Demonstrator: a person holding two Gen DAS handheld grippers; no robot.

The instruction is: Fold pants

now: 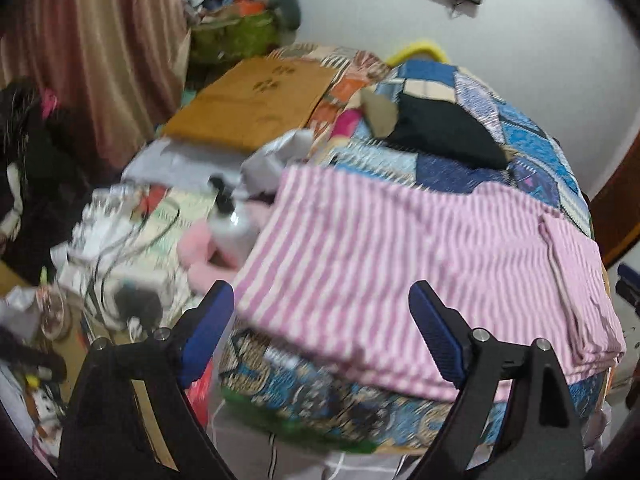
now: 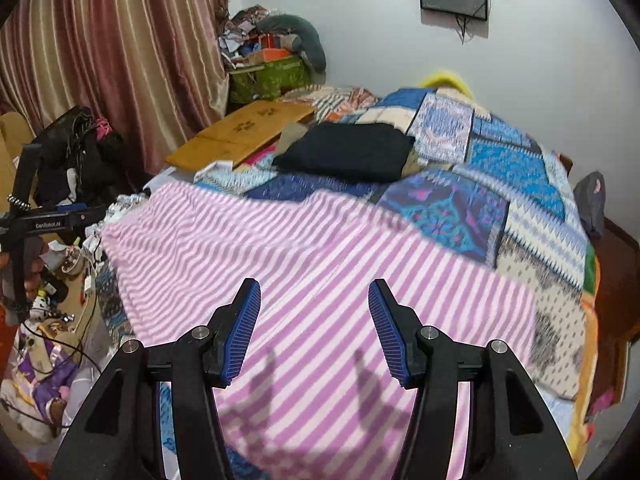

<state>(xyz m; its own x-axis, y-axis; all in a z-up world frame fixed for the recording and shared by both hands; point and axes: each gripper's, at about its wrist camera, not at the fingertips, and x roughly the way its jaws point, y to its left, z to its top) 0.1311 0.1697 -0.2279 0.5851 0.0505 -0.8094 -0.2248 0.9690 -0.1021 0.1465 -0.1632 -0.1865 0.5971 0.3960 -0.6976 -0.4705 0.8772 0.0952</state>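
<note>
Pink-and-white striped pants (image 1: 400, 264) lie spread flat on a patchwork bedspread (image 1: 520, 140), reaching the bed's near edge. In the right wrist view the pants (image 2: 312, 264) fill the middle. My left gripper (image 1: 320, 300) is open and empty, held near the pants' front left edge, above the bed edge. My right gripper (image 2: 314, 300) is open and empty, hovering just above the striped cloth, its shadow on the fabric. The other gripper's handle (image 2: 44, 224) shows at the far left of the right wrist view.
A folded black garment (image 2: 348, 152) lies on the bedspread (image 2: 520, 184) behind the pants. A brown cardboard sheet (image 1: 252, 104) lies at the far left of the bed. Clutter, cables and a white bottle (image 1: 236, 228) crowd the left side. Curtains (image 2: 120, 60) hang behind.
</note>
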